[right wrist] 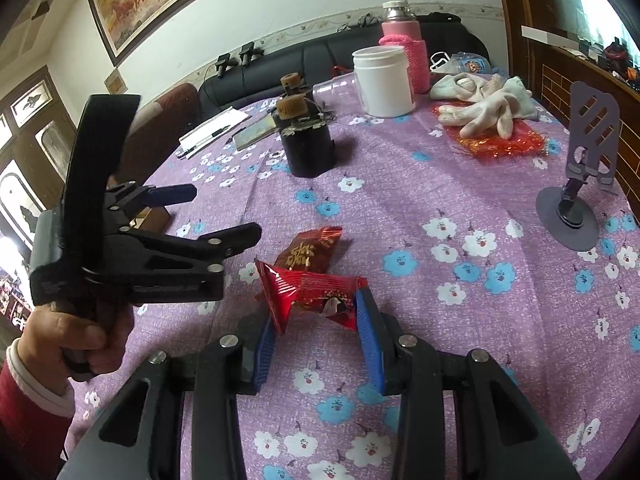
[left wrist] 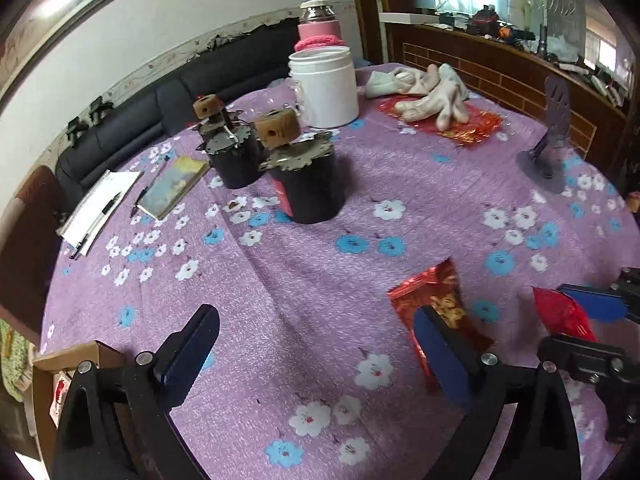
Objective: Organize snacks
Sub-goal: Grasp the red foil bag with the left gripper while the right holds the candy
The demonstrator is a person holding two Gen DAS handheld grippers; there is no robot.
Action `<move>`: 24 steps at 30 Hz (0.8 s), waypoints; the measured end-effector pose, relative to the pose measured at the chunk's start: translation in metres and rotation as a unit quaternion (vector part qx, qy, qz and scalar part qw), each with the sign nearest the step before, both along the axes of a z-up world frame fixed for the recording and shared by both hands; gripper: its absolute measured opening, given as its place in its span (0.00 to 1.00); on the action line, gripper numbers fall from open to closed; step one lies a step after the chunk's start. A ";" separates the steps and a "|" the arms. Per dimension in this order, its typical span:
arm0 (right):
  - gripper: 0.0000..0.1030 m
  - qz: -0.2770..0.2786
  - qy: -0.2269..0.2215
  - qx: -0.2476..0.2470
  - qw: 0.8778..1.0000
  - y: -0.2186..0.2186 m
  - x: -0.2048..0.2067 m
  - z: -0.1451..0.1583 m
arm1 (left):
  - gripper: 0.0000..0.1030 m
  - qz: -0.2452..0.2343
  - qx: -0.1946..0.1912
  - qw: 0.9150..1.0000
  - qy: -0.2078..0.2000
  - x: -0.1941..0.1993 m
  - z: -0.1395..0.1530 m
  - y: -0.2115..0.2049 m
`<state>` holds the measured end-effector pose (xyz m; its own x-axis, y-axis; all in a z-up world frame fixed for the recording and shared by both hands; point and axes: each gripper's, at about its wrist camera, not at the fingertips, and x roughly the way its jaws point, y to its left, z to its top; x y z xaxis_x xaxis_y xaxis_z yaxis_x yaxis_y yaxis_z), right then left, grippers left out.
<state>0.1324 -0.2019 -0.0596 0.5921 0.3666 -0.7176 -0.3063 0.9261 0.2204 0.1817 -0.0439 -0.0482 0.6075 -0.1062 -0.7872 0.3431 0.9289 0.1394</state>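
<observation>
A bright red snack packet (right wrist: 316, 296) sits between the blue pads of my right gripper (right wrist: 316, 332), which is shut on it just above the purple flowered tablecloth (right wrist: 420, 208). A second, darker red packet (right wrist: 312, 252) with gold lettering lies flat on the cloth just beyond it. In the left wrist view that lying packet (left wrist: 436, 300) shows behind the right finger of my left gripper (left wrist: 316, 340), which is open with only cloth between its fingers. My left gripper (right wrist: 216, 216) hovers left of both packets, held by a hand in a red sleeve (right wrist: 28, 392).
Two black canisters (left wrist: 312, 188) with gear-like lids stand mid-table. Behind them are a white jar (left wrist: 326, 88) and a pink-sleeved flask (left wrist: 320, 28). White gloves (left wrist: 432, 92) lie on red wrappers. A grey phone stand (right wrist: 580, 184) is at right, a notebook and pen (left wrist: 100, 208) at left, a cardboard box (left wrist: 44, 380) at the table's edge.
</observation>
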 end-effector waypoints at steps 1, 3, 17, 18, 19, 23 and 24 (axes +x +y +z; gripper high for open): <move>0.36 -0.001 -0.002 0.001 1.000 -0.002 -0.001 0.001 | 0.96 -0.002 -0.007 1.000 0.007 0.000 0.000 -0.001; 0.36 -0.003 -0.006 -0.001 1.000 -0.005 -0.003 0.003 | 0.96 -0.003 -0.018 1.000 0.025 0.001 -0.002 -0.007; 0.35 -0.037 -0.015 -0.006 0.999 -0.047 -0.015 0.013 | 0.89 0.037 -0.023 0.997 0.059 0.000 -0.042 -0.059; 0.35 -0.038 -0.016 -0.004 0.999 -0.048 -0.016 0.014 | 0.82 0.040 -0.042 0.996 0.066 0.001 -0.043 -0.055; 0.35 -0.038 -0.018 -0.003 0.999 -0.049 -0.017 0.016 | 0.78 0.047 -0.055 0.995 0.068 0.000 -0.043 -0.052; 0.36 -0.039 -0.020 0.001 0.999 -0.050 -0.020 0.017 | 0.43 0.060 -0.051 0.995 0.065 -0.002 -0.039 -0.052; 0.36 -0.038 -0.021 0.001 0.999 -0.049 -0.021 0.018 | 0.43 0.062 -0.054 0.995 0.065 -0.003 -0.039 -0.052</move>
<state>0.1115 -0.2510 -0.0418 0.6475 0.3209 -0.6912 -0.2439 0.9466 0.2110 0.1789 -0.0956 -0.0869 0.5153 -0.1251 -0.8478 0.2339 0.9723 -0.0013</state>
